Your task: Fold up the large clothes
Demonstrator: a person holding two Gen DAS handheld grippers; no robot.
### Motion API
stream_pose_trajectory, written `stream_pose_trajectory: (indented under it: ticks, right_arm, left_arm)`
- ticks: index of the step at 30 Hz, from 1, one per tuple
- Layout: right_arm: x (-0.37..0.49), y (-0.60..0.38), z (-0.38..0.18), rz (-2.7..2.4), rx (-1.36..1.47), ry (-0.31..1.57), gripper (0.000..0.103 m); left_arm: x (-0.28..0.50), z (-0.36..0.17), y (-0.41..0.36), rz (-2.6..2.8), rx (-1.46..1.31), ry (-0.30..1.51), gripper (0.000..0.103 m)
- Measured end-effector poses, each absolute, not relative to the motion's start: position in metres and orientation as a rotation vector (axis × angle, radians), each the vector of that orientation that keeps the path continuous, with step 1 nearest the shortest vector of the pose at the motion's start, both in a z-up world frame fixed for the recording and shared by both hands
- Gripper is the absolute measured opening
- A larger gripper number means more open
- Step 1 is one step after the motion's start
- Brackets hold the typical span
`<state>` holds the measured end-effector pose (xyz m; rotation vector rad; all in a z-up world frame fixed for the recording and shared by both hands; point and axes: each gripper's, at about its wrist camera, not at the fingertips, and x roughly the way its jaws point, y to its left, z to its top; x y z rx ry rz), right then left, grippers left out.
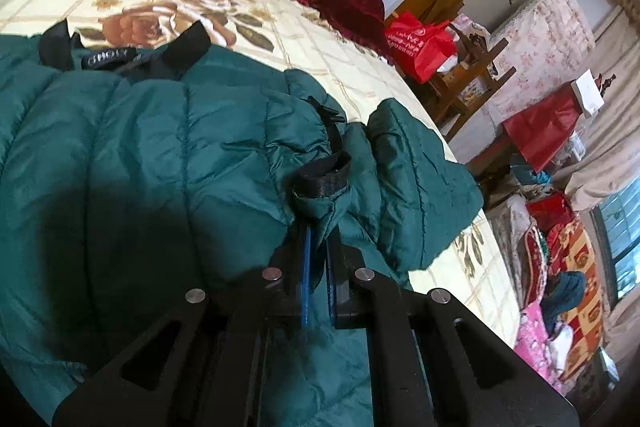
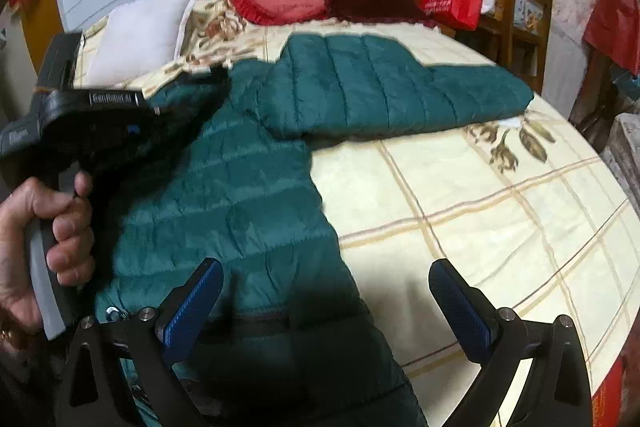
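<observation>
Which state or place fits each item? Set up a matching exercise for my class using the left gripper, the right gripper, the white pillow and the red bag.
Column 1:
1. left gripper
2. right gripper
3. white pillow
4. red bag

Column 2:
A. near the head of the bed
B. open above the jacket's hem
C. beside the bed, on wooden furniture
D. shut on the sleeve cuff of the green jacket

Pairs: 1-D, 2-B, 3-A, 4-C

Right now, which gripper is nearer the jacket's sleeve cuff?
Left. The left gripper is shut on the sleeve cuff of the green jacket. The right gripper hangs open over the jacket's hem.
</observation>
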<state>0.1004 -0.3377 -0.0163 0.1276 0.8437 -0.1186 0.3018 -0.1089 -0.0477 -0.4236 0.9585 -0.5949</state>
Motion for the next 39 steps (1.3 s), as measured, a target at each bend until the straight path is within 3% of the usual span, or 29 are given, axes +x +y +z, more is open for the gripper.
stream_pose_trajectory:
  ticks: [4, 7, 8, 9, 15, 25, 31, 39]
  right_arm:
    - [0.094, -0.326, 0.004, -0.142, 0.106, 0.731, 0.102]
    - [0.097, -0.314, 0.007, -0.149, 0.074, 0.704, 0.102]
    - [0.098, -0.312, 0.007, -0.15, 0.072, 0.7, 0.102]
    - [0.099, -0.311, 0.007, -0.154, 0.074, 0.698, 0.102]
    - [0.11, -0.295, 0.015, -0.098, 0.08, 0.649, 0.102]
    - [0.235, -0.183, 0.022, 0.387, 0.075, 0.723, 0.102]
    - [0.28, -0.175, -0.02, 0.344, -0.041, 0.875, 0.094]
    - [0.314, -0.254, -0.047, 0.22, -0.028, 0.981, 0.093]
  left_arm:
    - [0.294, -0.039, -0.104, -0.625, -0.391, 0.96, 0.006]
    - [0.288, -0.03, -0.091, -0.665, -0.406, 0.943, 0.032]
    - [0.287, -0.028, -0.086, -0.664, -0.412, 0.931, 0.055]
    - [0.284, -0.023, -0.077, -0.658, -0.422, 0.907, 0.064]
    - [0.273, -0.003, 0.001, -0.517, -0.395, 0.794, 0.064]
    - [0.27, -0.012, 0.162, -0.059, -0.295, 0.727, 0.064]
    - [0.281, -0.049, 0.154, -0.072, -0.271, 0.827, 0.064]
    - [0.272, -0.032, 0.121, -0.085, -0.197, 0.799, 0.064]
